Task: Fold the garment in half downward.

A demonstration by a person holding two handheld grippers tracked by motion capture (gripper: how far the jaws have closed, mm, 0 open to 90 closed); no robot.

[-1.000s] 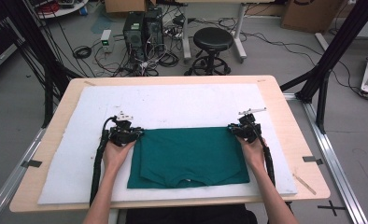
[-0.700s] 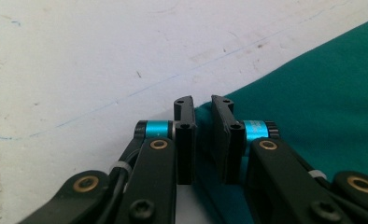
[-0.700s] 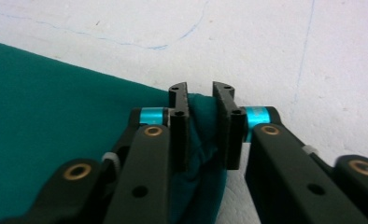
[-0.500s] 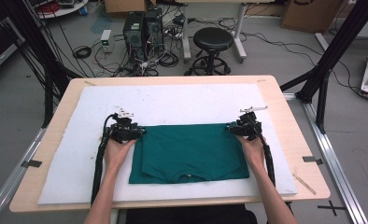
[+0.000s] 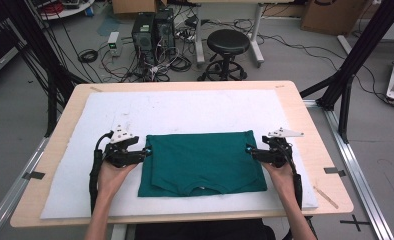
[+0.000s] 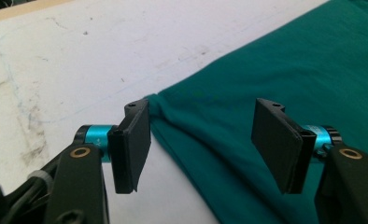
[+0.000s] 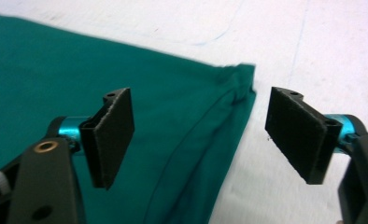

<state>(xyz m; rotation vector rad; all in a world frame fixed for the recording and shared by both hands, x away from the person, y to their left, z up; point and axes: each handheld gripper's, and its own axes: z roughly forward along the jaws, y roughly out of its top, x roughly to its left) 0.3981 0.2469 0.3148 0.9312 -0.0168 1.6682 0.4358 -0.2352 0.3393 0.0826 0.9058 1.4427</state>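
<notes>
Table (image 5: 305, 120) carries white mat (image 5: 185, 107); folded green T-shirt (image 5: 202, 162) lies flat near its front edge, collar toward the person. Forearms reach in level. Left gripper (image 5: 146, 151) at the shirt's far-left corner, right gripper (image 5: 249, 149) at far-right corner; both jaws just opened wide, straddling fabric without pinching.

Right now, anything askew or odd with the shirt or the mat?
Nothing serious. The folded dark green cotton T-shirt lies flat and fairly square on the white foam mat. Its two far corners are slightly bunched, at the left claw and the right claw, whose jaws have just been opening. The mat carries grey scuffs.
</notes>
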